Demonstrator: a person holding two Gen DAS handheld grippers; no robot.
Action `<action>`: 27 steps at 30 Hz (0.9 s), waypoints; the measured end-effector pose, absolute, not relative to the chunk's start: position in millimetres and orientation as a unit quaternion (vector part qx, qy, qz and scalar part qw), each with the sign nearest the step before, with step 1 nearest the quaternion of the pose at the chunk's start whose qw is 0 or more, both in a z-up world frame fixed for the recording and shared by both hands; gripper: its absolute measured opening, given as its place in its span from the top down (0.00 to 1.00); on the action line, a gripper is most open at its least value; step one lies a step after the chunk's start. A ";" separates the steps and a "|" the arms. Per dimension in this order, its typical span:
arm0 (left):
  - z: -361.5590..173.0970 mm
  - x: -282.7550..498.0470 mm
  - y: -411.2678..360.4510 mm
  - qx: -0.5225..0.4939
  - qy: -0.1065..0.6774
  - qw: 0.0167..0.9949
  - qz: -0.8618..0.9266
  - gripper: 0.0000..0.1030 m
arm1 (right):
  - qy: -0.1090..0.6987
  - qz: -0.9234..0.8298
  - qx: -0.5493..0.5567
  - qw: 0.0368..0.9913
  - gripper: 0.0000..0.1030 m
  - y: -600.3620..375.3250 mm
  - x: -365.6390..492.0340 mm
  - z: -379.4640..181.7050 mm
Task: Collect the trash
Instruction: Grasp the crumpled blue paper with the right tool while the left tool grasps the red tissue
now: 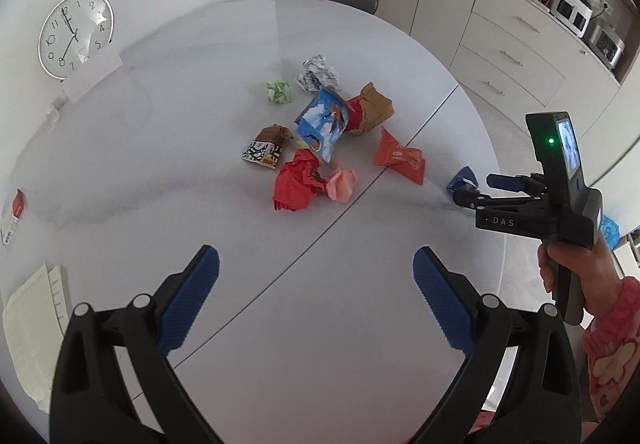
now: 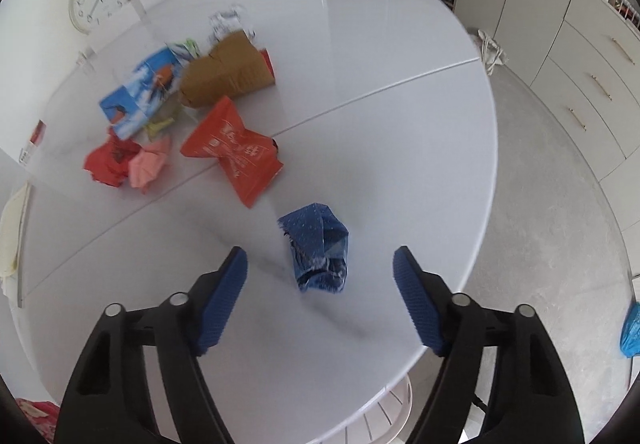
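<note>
The letters "DAS" are printed in white on the black body of the right gripper [image 1: 478, 191], seen in the left wrist view. The round wall clock [image 1: 75, 34] beyond the far left edge of the table [image 1: 360, 284] shows the numbers 1 to 12. The white print on the orange wrapper [image 2: 234, 150] is too blurred to read.

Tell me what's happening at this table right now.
A person holds a gripper in each hand over a round white table strewn with crumpled trash. The right gripper is open, with a dark blue wrapper between its fingers, not yet pinched. The left gripper hangs open above bare tabletop. The rest of the trash pile sits untouched mid-table.
</note>
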State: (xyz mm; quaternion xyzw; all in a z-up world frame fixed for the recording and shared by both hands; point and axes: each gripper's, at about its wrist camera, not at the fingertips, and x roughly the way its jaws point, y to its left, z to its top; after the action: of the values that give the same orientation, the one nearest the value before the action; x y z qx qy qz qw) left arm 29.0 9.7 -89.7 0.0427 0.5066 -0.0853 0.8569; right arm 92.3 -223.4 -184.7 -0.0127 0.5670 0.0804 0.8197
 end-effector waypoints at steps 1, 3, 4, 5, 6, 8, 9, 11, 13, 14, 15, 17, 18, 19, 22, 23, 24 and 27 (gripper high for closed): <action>-94.8 35.6 11.2 0.043 0.510 0.855 -0.083 0.09 | 0.573 0.079 -0.013 0.815 0.38 -223.4 95.7 -189.7; -107.2 51.3 13.6 0.043 0.519 0.850 -0.082 0.09 | 0.580 0.076 -0.014 0.811 0.47 -223.9 99.2 -195.5; -112.8 58.2 14.0 0.045 0.522 0.848 -0.083 0.09 | 0.577 0.074 -0.020 0.813 0.54 -223.7 99.9 -195.9; -119.8 67.1 14.4 0.048 0.525 0.845 -0.083 0.09 | 0.577 0.074 -0.025 0.813 0.67 -224.2 100.0 -196.5; -125.8 74.8 14.5 0.050 0.529 0.843 -0.082 0.09 | 0.578 0.074 -0.031 0.812 0.68 -224.5 100.7 -196.1; -136.8 88.5 13.9 0.050 0.533 0.840 -0.084 0.09 | 0.576 0.073 -0.026 0.813 0.70 -227.0 101.0 -192.3; -143.0 96.4 13.9 0.048 0.536 0.839 -0.086 0.09 | 0.575 0.072 -0.021 0.815 0.70 -228.7 101.3 -189.8; -153.1 110.1 14.0 0.045 0.540 0.836 -0.087 0.09 | 0.573 0.071 -0.008 0.816 0.70 -232.5 101.9 -183.3; -162.9 122.8 14.0 0.044 0.543 0.834 -0.088 0.09 | 0.571 0.071 0.003 0.818 0.70 -234.2 101.5 -176.0; -168.8 129.4 14.0 0.044 0.544 0.833 -0.090 0.10 | 0.569 0.070 0.010 0.819 0.70 -236.2 100.5 -170.9; -174.4 135.3 13.8 0.044 0.547 0.831 -0.091 0.13 | 0.567 0.071 0.016 0.820 0.70 -237.0 99.7 -166.9; -183.7 145.6 13.7 0.041 0.552 0.827 -0.094 0.20 | 0.562 0.074 0.029 0.823 0.70 -235.5 99.9 -160.4; -188.5 150.1 13.8 0.038 0.556 0.825 -0.097 0.24 | 0.561 0.075 0.032 0.824 0.70 -235.3 99.3 -156.7; -192.0 153.5 13.8 0.034 0.559 0.823 -0.099 0.27 | 0.559 0.075 0.035 0.825 0.70 -234.2 98.4 -154.1; -202.5 160.0 13.4 0.027 0.567 0.816 -0.107 0.42 | 0.557 0.076 0.042 0.826 0.70 -234.1 94.5 -146.7; -204.9 160.9 13.5 0.024 0.570 0.814 -0.111 0.50 | 0.557 0.077 0.044 0.826 0.70 -234.0 93.7 -145.5; -206.7 160.8 13.6 0.022 0.572 0.812 -0.112 0.54 | 0.556 0.077 0.046 0.826 0.70 -234.1 92.9 -144.1; -205.3 157.0 16.1 0.020 0.568 0.815 -0.115 0.59 | 0.552 0.077 0.057 0.828 0.70 -234.1 88.8 -141.0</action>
State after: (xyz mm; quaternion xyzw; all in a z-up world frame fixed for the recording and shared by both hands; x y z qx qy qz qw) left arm 157.0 16.1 -205.3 0.0201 0.5677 -0.1148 0.8149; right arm 88.8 -234.1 -141.0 0.0574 0.5519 0.0768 0.8284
